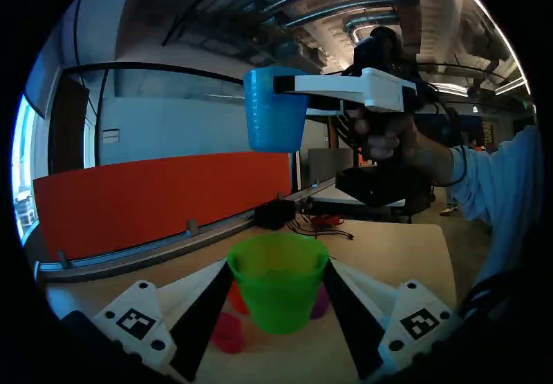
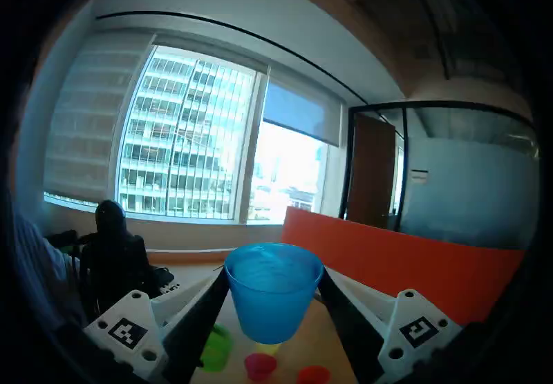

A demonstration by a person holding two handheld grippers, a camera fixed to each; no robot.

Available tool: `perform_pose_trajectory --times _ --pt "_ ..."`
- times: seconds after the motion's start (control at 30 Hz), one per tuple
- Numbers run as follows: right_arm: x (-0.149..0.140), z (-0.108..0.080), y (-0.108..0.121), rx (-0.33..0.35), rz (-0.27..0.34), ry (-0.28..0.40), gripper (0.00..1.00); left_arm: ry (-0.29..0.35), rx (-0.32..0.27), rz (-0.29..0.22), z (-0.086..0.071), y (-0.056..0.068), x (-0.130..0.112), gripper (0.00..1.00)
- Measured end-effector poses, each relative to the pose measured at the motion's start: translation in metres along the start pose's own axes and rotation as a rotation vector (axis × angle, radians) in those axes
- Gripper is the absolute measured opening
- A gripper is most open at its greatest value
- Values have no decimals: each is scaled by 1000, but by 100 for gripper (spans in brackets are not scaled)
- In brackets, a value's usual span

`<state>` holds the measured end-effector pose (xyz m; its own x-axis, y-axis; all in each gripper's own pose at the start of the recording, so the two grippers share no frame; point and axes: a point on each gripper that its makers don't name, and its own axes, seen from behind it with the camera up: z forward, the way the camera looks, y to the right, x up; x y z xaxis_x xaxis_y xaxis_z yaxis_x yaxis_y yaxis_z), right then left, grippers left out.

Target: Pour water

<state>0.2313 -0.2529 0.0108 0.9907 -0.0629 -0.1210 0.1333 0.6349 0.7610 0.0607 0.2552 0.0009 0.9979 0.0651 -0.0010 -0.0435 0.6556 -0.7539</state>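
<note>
Left gripper view: left claw (image 1: 278,277) clamps green cup (image 1: 278,301) at 6 o'clock; right claw (image 1: 276,97) clamps blue cup (image 1: 273,121) high at 12. Risk: long drop, fast tilt, water splashes tabletop (image 1: 394,246).

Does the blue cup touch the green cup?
Apart. In the left gripper view, the blue cup hangs well above the green cup, a clear gap between them.
</note>
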Motion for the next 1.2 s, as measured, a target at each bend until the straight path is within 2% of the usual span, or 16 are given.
perform_pose_trajectory --times 0.23,0.7,0.9,1.07,1.2 --pt "-13 -9 13 -29 11 -21 91 -5 35 5 -7 -13 -4 87" --pt "-33 -43 41 -98 41 -42 91 -31 121 9 -33 -45 -13 87" --pt "-34 -55 50 -115 49 -34 91 -35 144 8 -41 -53 -15 87" --pt "-36 -55 45 -97 60 -31 91 -40 153 3 -43 -57 -17 87" --pt "-40 -52 38 -81 61 -38 91 -46 151 7 -45 -55 -18 87"
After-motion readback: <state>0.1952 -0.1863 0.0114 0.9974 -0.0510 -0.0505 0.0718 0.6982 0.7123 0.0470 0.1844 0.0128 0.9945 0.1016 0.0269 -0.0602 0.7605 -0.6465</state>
